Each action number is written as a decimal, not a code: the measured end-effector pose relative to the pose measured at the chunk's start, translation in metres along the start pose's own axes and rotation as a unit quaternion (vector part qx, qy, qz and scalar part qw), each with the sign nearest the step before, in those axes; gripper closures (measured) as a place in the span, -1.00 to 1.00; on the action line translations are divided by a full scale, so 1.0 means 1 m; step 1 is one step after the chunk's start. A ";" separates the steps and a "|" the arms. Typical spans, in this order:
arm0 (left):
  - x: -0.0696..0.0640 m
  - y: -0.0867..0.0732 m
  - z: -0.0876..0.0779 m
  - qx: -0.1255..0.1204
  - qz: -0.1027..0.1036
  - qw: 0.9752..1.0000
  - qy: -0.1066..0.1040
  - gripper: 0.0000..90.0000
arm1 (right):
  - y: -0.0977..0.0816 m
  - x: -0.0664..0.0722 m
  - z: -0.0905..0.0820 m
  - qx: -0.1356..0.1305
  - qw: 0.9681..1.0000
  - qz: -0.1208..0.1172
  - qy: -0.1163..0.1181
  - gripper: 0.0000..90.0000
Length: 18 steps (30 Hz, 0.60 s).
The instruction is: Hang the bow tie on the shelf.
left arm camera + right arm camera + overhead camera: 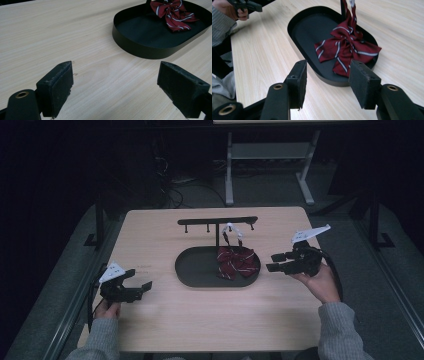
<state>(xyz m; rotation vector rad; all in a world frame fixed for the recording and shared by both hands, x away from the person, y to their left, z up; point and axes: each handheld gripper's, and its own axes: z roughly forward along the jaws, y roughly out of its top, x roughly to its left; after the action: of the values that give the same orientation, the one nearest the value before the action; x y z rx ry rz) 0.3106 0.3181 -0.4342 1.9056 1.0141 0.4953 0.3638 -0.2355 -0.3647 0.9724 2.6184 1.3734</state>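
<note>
Left claw point(142, 286) at near-left edge of pale wooden worktop point(165, 320), jaws wide apart, nothing between, well apart from tray. Right claw point(276, 262) farther in, just beside right end of black oval metal tray point(190, 270), jaws apart, empty, nearer one. Dark red striped fabric bow point(235, 261) lies left of right claw, in tray's right half, strap running up to black T-shaped hanger bar point(217, 221) beyond. Likely right-claw reach leftward.

A pale wood-grain surface point(165, 320) with rounded corners stands on a grey carpeted floor point(50, 285) in a dim room whose edges fall into darkness. Beyond its far edge stands a second table on a light grey metal frame point(229, 170), with dark cables point(172, 190) lying on the floor to the left of that frame.
</note>
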 end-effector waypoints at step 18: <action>-0.002 0.000 0.002 0.001 0.001 1.000 0.000 -0.71 | -0.043 -0.004 0.000 -0.003 0.999 0.036 -0.013 -0.02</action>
<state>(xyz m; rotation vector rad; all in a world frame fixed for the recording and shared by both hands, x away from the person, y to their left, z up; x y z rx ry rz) 0.3106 0.3159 -0.4354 1.9088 1.0116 0.4954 0.3444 -0.2556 -0.3978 1.0856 2.5836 1.3722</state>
